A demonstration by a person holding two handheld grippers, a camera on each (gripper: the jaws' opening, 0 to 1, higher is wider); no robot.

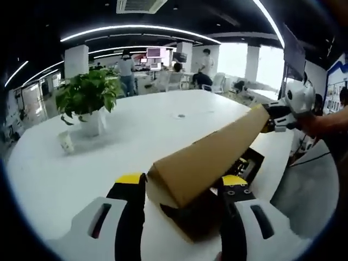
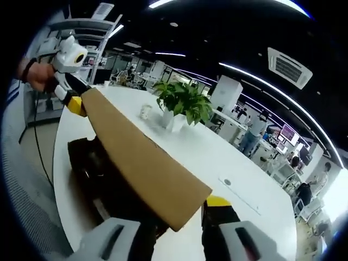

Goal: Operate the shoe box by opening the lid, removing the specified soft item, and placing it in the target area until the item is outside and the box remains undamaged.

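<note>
left gripper (image 1: pixel 182 187) jaws gripping one end of the cardboard lid (image 1: pixel 212 155) | right gripper (image 2: pixel 182 212) pinching the opposite end | lid tilting above the shoe box (image 2: pixel 89 163)

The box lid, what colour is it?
Plain cardboard brown lid, showing best in the right gripper view.

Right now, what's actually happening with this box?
A person holds a claw in each hand, and both grip the cardboard lid of the shoe box, one at each end. The left claw holds the near corner in the left gripper view; the right claw holds the opposite end. The lid is raised and tilted above the dark open box, which sits on the white table. What lies inside is too dark to tell. A potted plant stands further back.
</note>
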